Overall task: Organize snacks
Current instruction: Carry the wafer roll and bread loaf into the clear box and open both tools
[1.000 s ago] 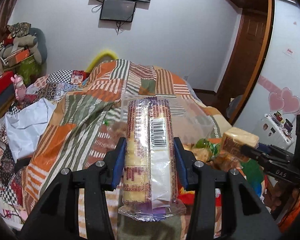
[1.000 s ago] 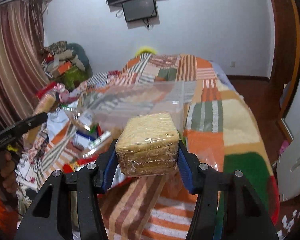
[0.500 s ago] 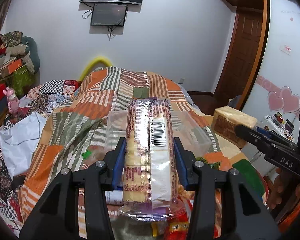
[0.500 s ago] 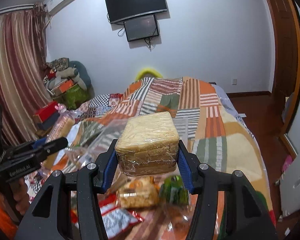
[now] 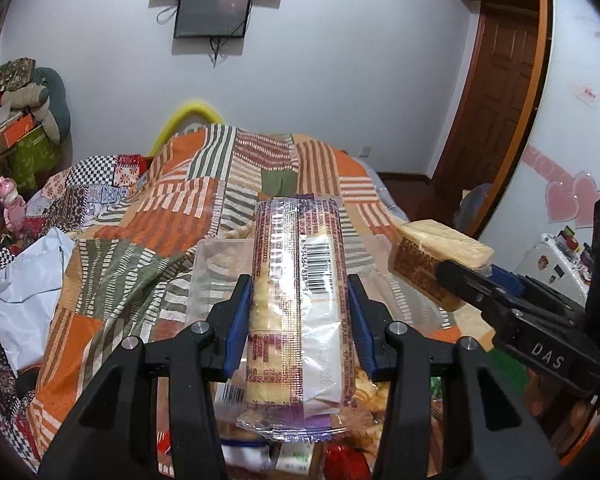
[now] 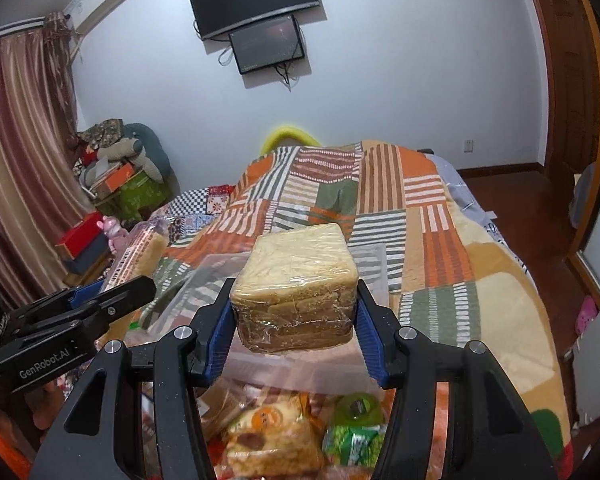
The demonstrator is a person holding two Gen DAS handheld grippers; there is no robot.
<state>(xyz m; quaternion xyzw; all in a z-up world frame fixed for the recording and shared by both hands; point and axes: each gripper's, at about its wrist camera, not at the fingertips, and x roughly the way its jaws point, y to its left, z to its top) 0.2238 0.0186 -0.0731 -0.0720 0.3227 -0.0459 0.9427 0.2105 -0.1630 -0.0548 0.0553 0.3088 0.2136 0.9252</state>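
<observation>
1. Left gripper (image 5: pixel 298 312) clenched a long biscuit pack (image 5: pixel 300 300) lengthwise between its blue pads (image 5: pixel 236 320), at frame center, pack end sticking out past the tips.
2. Right gripper (image 6: pixel 296 336) clamped a wrapped cake block (image 6: pixel 296 284) between its pads (image 6: pixel 370 344), center frame.
3. Left view alone showed the block's printed side (image 5: pixel 416 268), at right; right view alone showed loose snacks (image 6: pixel 276 440) and a green cup (image 6: pixel 356 428) at bottom, on the quilt (image 6: pixel 440 240).
</observation>
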